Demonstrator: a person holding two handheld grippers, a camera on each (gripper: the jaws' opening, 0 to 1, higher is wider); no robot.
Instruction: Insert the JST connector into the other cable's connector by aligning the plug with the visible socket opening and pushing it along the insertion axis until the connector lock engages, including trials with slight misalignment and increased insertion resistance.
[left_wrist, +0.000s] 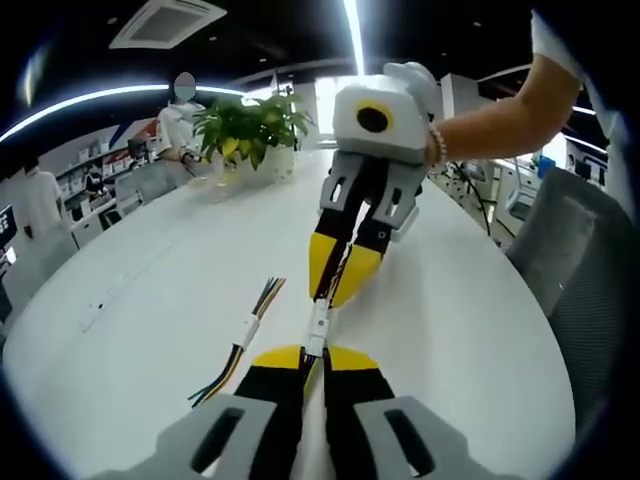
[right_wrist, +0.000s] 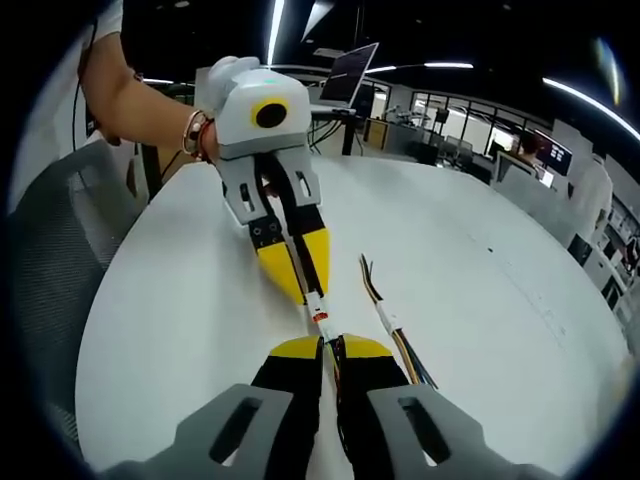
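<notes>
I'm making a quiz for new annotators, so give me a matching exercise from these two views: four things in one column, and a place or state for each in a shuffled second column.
Things:
1. left gripper
2. right gripper
3. spare multicoloured wire cable with a white connector
4. green leafy potted plant

Places or states:
A. standing at the far end of the round white table
B. lying loose on the table beside the grippers
C. shut on the near end of the small white connector pair
D. shut on the far end of it, as the left gripper view shows

Pairs: 1-C, 2-D, 3-B, 4-A
</notes>
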